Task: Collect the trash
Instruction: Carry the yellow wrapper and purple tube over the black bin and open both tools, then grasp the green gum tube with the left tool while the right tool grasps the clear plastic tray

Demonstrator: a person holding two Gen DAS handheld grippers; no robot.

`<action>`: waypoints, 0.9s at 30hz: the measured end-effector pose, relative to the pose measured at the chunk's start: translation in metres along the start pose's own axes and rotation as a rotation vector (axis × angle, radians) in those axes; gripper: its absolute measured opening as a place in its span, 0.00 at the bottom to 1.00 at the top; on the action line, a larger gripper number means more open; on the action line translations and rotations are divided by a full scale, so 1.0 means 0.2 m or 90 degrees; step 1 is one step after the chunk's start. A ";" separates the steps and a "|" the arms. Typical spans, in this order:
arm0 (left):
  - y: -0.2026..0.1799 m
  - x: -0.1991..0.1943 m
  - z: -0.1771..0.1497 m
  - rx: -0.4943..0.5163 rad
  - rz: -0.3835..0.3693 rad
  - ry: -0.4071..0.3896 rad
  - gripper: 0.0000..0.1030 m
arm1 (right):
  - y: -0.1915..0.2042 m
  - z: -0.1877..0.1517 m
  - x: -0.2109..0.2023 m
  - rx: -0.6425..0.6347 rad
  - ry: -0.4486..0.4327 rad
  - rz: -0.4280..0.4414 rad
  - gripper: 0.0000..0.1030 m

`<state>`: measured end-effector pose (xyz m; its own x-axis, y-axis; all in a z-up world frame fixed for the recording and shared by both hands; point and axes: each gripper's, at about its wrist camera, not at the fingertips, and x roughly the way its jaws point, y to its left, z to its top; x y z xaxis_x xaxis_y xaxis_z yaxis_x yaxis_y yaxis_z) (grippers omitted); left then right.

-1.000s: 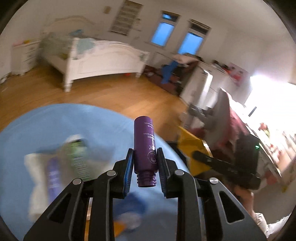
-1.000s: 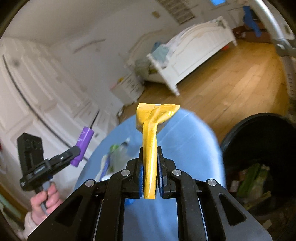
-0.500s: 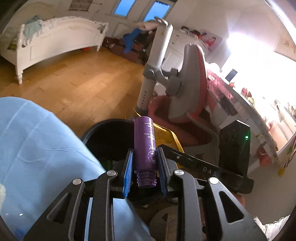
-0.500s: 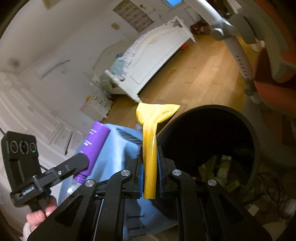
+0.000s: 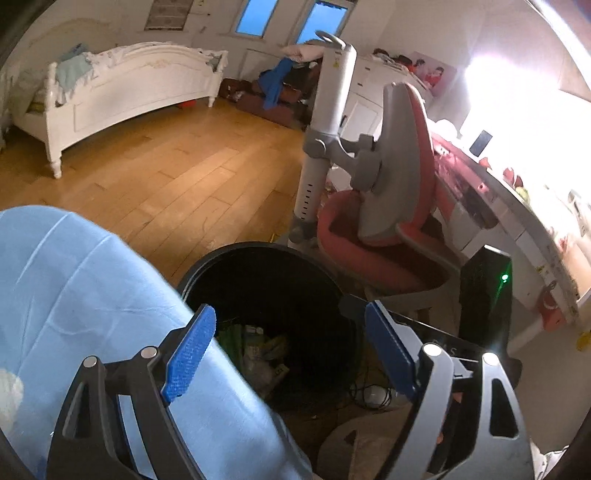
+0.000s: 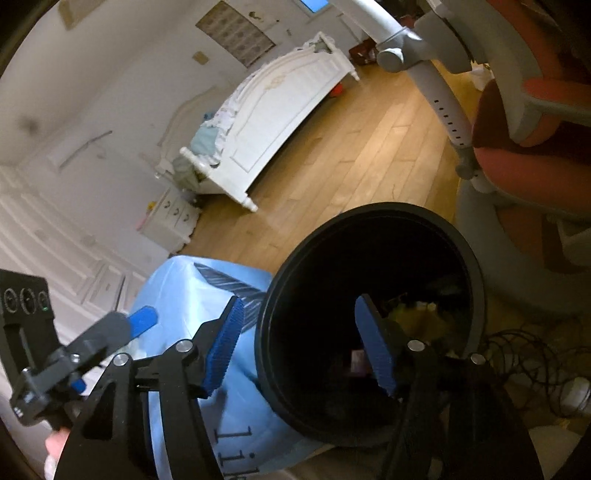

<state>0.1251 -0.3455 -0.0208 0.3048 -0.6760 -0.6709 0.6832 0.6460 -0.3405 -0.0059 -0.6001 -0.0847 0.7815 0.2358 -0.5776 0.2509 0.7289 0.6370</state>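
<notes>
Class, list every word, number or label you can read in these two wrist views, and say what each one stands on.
"11", cut off below: printed in dark characters on the blue cloth, near its lower edge.
Faint letters on the right gripper body: too dim to read.
Packaging inside the black bin: print too small and dark.
Wall poster: unreadable.

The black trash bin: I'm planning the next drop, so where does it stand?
The black trash bin stands on the wood floor, against the blue-covered table, beside the red chair.
</notes>
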 end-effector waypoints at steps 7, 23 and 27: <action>0.23 -0.31 -0.06 -0.070 0.054 -0.065 0.84 | 0.28 -0.07 0.07 -0.074 0.034 0.024 0.64; 1.11 -0.79 -0.30 -0.263 0.196 -0.091 0.69 | 1.39 -0.51 0.51 -0.401 0.191 0.113 0.69; 1.15 -0.72 -0.26 -0.256 0.187 -0.072 0.64 | 1.49 -0.59 0.62 -0.456 0.217 0.080 0.69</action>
<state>0.2034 -0.0814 -0.0373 0.5305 -0.4654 -0.7085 0.2558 0.8847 -0.3896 0.0982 -0.2772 -0.0266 0.5330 0.4424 -0.7212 -0.3450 0.8920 0.2922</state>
